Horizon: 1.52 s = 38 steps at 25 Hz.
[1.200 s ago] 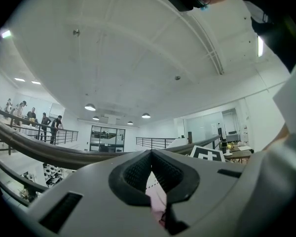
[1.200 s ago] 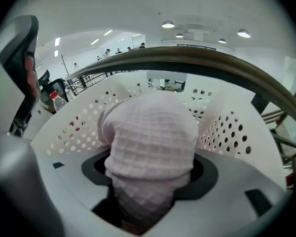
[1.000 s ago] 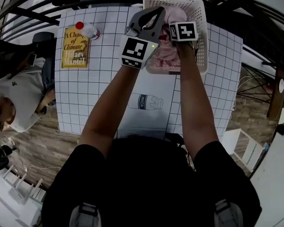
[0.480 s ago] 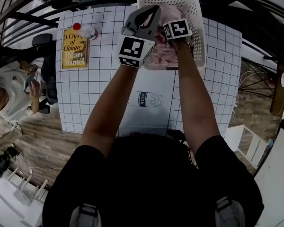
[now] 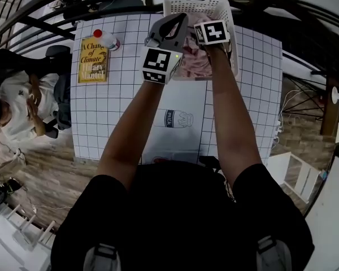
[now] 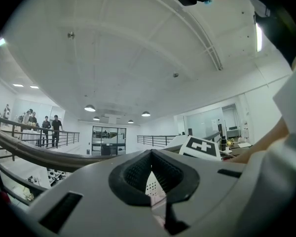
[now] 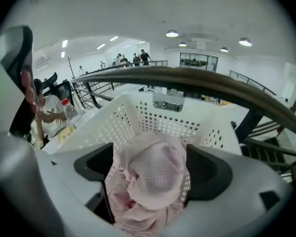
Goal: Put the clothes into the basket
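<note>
White perforated plastic basket (image 5: 199,0) looked smooth, faintly glossy. Pale pink cloth garment (image 7: 155,168) was soft, crumpled, matt, with fine mesh patch. Right gripper (image 7: 149,179) shell was grey matt plastic; pads (image 7: 91,168) black, dull. White gridded table cover (image 5: 107,112) looked smooth, matt.

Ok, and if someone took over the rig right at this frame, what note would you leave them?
Left gripper: jaws together, empty, held up beside the basket.
Right gripper: closed on a bunched part of the pink garment, inside the basket.
Done: the garment is in the basket.
Left: open the right jaws to let go, then lift both grippers clear. No other clothes show on the table.
</note>
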### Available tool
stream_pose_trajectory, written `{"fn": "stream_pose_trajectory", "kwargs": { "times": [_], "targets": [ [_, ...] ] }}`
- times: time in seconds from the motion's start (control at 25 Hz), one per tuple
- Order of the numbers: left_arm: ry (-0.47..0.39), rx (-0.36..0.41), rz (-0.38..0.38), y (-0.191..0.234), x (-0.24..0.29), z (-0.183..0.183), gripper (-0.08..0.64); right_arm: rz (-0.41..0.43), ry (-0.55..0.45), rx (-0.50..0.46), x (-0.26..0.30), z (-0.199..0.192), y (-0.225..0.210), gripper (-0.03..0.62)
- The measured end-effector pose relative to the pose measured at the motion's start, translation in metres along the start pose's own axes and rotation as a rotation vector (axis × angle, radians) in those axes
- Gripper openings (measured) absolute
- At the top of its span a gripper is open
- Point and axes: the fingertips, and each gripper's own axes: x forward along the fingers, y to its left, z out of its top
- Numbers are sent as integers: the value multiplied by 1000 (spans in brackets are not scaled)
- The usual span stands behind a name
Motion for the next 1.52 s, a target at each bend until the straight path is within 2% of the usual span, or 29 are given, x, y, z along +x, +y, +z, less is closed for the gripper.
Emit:
{"fn": "stream_pose_trajectory", "kwargs": {
  "times": [0.2,0.32,0.6,0.76,0.8,0.88,1.04,1.12,1.28,1.44,1.52],
  "targets": [
    [-14,-13,17,9,-19,14,3,-65,-162,-19,-52,52,8,453],
    [-25,-5,32,8,-30,30,3,-60,-260,-15,-92,72,16,453],
    [-47,-6,31,-2,-59,62,3,-46,-427,-55,-179,96,40,451],
    [-53,-19,27,-12,-84,71,3,-19,-558,-90,-233,98,64,434],
    [-54,-26,20,-16,-90,74,3,-12,-586,-100,-247,95,69,403],
    [-55,-40,-8,-28,-104,77,3,8,-627,-120,-271,85,80,288],
    [-61,-21,-70,-58,-131,86,3,63,-675,-150,-303,56,104,170],
    [-73,-9,-88,-73,-147,92,3,85,-704,-166,-317,43,117,81],
    [-90,4,-154,-110,-176,104,3,129,-754,-195,-346,21,142,27],
    [-50,-3,-200,-132,-203,98,3,185,-818,-217,-375,3,166,18],
    [-60,-6,-217,-141,-218,97,3,223,-832,-223,-386,-11,180,17]
  ]
}}
